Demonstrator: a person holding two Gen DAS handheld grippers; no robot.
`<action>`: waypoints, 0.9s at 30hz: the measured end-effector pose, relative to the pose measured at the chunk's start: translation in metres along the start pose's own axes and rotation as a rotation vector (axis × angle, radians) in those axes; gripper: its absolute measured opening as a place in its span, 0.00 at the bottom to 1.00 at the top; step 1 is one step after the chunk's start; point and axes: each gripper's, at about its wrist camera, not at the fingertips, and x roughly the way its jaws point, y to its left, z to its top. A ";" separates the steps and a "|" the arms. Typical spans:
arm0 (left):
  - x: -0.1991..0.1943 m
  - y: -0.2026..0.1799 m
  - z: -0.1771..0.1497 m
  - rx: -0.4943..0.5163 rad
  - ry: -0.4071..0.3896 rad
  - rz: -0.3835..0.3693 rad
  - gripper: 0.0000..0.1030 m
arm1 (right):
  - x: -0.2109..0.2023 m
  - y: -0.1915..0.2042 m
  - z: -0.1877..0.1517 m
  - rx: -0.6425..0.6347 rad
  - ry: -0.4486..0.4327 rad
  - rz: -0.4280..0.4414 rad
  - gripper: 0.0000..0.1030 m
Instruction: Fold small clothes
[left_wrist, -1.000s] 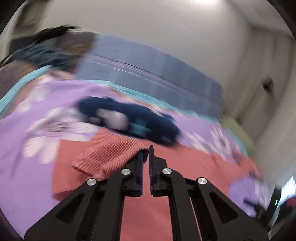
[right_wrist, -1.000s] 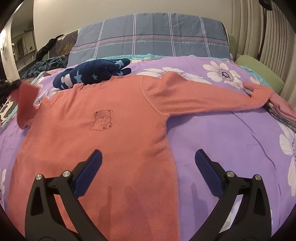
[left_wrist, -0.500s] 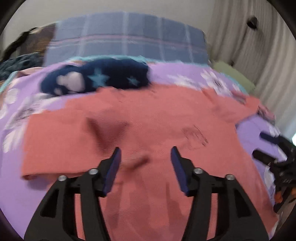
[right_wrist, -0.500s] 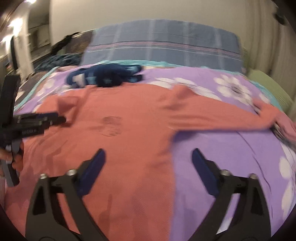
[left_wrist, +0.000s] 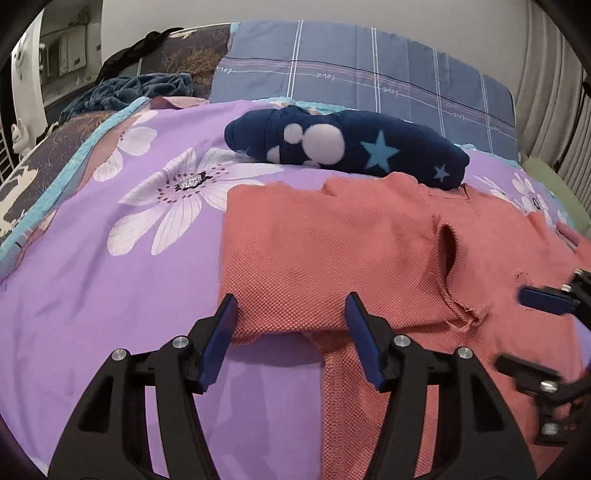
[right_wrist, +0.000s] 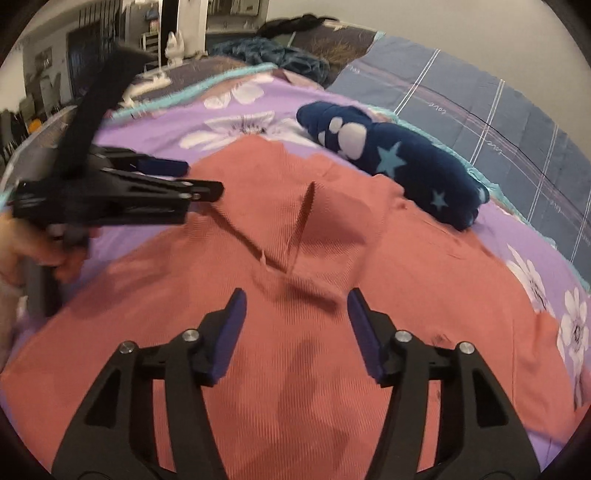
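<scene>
The left gripper (left_wrist: 291, 321) has let go of the sleeve it held pinched a second ago; its jaws now stand wide and empty over the folded sleeve (left_wrist: 332, 258), which lies across the chest of the salmon baby shirt (right_wrist: 332, 332) on the bed (left_wrist: 110, 277). The right gripper (right_wrist: 295, 325) hovers with jaws wide, holding nothing. First sleeve fold looks done; the far sleeve likely comes next.

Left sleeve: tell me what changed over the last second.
A second ago the left claw was shut on the sleeve, lifted. It has let go: the sleeve now lies folded across the shirt, and the claw is open at its edge. The right claw stayed open and swung toward the fold. The navy toy has not moved.
</scene>
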 end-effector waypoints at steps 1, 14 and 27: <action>-0.003 0.001 0.000 -0.004 -0.006 -0.014 0.59 | 0.009 0.002 0.002 -0.006 0.020 -0.008 0.56; -0.017 -0.008 0.000 0.053 -0.051 -0.019 0.66 | -0.020 -0.153 -0.057 0.697 -0.009 0.088 0.12; -0.002 -0.021 -0.009 0.182 -0.002 0.102 0.78 | 0.021 -0.144 -0.030 0.616 0.029 0.306 0.56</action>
